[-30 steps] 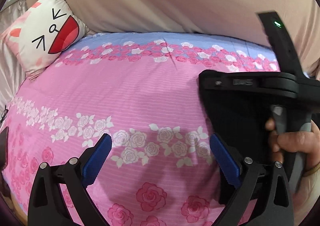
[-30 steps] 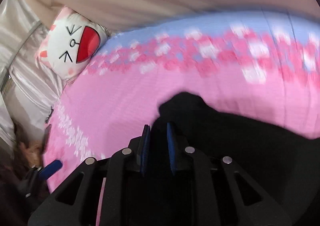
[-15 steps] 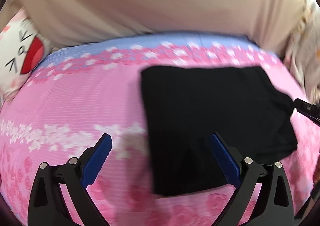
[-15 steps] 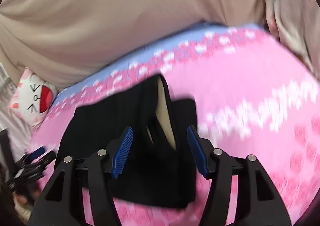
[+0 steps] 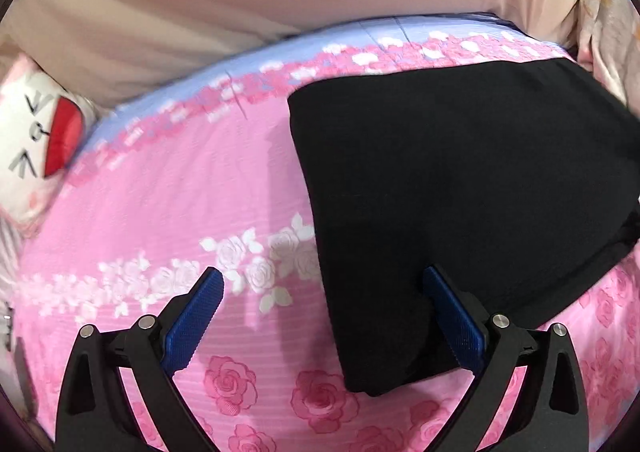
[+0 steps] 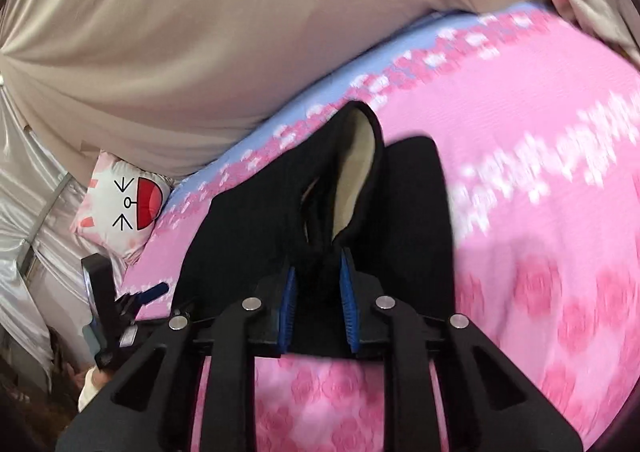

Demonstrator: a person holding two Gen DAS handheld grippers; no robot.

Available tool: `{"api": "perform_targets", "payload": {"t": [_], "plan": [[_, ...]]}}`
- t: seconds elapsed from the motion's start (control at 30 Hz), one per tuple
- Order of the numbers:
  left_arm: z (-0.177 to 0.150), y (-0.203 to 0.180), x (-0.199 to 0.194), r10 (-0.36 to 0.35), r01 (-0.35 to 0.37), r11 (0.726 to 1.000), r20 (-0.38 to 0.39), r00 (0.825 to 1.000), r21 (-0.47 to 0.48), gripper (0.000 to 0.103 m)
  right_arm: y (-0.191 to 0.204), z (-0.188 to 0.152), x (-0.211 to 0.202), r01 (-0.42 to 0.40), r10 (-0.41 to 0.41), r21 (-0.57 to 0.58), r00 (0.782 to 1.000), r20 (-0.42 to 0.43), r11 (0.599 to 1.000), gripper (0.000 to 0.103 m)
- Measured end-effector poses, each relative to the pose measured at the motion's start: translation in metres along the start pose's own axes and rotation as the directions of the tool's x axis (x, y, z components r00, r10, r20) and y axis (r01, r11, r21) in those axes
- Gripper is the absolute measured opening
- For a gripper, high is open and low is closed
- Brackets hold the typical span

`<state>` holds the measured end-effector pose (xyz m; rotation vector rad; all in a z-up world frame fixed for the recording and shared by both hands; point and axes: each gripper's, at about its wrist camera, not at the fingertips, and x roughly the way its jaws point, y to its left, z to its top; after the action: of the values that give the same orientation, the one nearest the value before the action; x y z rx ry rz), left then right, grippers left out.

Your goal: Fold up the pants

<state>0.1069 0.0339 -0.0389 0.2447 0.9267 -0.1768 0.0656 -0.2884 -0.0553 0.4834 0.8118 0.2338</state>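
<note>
Black pants point(image 5: 460, 187) lie flat on the pink rose-print bedsheet point(image 5: 168, 219), toward the bed's right side in my left view, their far edge near the blue band along the head of the bed. A cat-face cushion point(image 5: 36, 147) sits at the far left corner against the beige drape point(image 5: 240, 3).

My right claw point(image 6: 318, 284) has just been closing, and black cloth sits between the blue pads point(image 6: 347, 284). The jaws stand narrow and the pads press a bunched fold of the pants point(image 6: 248, 228) at their near edge. Above the pinch the fabric stands up in a loop, pale lining showing inside. So the right claw is clamped on the pants.

My left claw point(image 5: 320, 316) is wide open and holds nothing. Its right pad point(image 5: 452, 316) hangs over the near left corner of the pants; its left pad hangs over bare sheet. Whether the right pad touches the cloth I cannot tell.

Step in hand, as I judge it: getting hold of the near edge for the next fold, one side gripped, the other not yet.

Next move calls for bringing the left claw down on the near left corner and closing on all layers. Then lift both ends level and carry the edge across. Risk: uneven grip, so the fold skews or the lining loop bunches.
</note>
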Motion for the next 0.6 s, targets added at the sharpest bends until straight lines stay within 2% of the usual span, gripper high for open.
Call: {"api": "perform_targets", "payload": {"t": [0.03, 0.07, 0.1, 0.2, 0.27, 0.33, 0.37, 0.43, 0.47, 0.5, 0.53, 0.6], "plan": [[0.0, 0.002, 0.003, -0.02, 0.02, 1.0, -0.008, 1.0, -0.009, 0.098, -0.006, -0.004, 0.006, 0.0, 0.0, 0.002, 1.0, -0.007, 1.0, 0.027], [0.0, 0.003, 0.003, -0.024, 0.024, 1.0, -0.011, 1.0, -0.011, 0.098, -0.012, -0.008, -0.001, -0.053, 0.051, 0.051, 0.998, 0.028, 0.997, 0.027], [0.0, 0.003, 0.0, -0.019, 0.019, 1.0, -0.011, 1.0, -0.001, 0.098, -0.011, -0.009, -0.008, -0.06, 0.058, 0.071, 0.998, 0.03, 0.996, 0.029], [0.0, 0.0, -0.017, 0.007, -0.007, 0.999, 0.013, 1.0, 0.033, 0.098, 0.005, 0.001, -0.042, 0.015, -0.017, 0.013, 0.99, 0.137, 1.0, 0.031], [0.004, 0.0, -0.04, 0.021, -0.024, 0.999, 0.079, 0.997, 0.038, 0.098, 0.023, 0.018, -0.056, 0.035, -0.024, -0.057, 0.982, 0.186, 0.998, 0.031], [0.017, 0.001, -0.06, 0.033, -0.036, 0.999, 0.157, 0.987, 0.015, 0.098, 0.047, 0.044, -0.06, -0.021, 0.047, -0.115, 0.974, 0.223, 0.993, 0.031], [0.028, 0.003, -0.067, 0.045, -0.043, 0.999, 0.192, 0.98, -0.013, 0.098, 0.058, 0.058, -0.054, -0.053, 0.084, -0.145, 0.972, 0.219, 0.988, 0.031], [0.051, 0.005, -0.066, 0.073, -0.058, 0.995, 0.214, 0.974, -0.076, 0.098, 0.082, 0.088, -0.03, -0.088, 0.128, -0.192, 0.969, 0.209, 0.978, 0.031], [0.064, 0.007, -0.06, 0.101, -0.078, 0.991, 0.212, 0.972, -0.113, 0.098, 0.091, 0.1, -0.014, -0.1, 0.141, -0.21, 0.972, 0.187, 0.973, 0.04], [0.074, 0.01, -0.052, 0.12, -0.093, 0.987, 0.206, 0.971, -0.134, 0.098, 0.103, 0.114, 0.011, -0.127, 0.16, -0.215, 0.976, 0.147, 0.968, 0.057], [0.088, 0.013, -0.036, 0.16, -0.132, 0.978, 0.173, 0.972, -0.165, 0.098, 0.109, 0.12, 0.03, -0.15, 0.179, -0.217, 0.976, 0.12, 0.965, 0.061], [0.103, 0.019, -0.002, 0.234, -0.211, 0.958, 0.103, 0.967, -0.197, 0.098, 0.114, 0.128, 0.079, -0.183, 0.194, -0.204, 0.981, 0.033, 0.962, 0.06]]}}
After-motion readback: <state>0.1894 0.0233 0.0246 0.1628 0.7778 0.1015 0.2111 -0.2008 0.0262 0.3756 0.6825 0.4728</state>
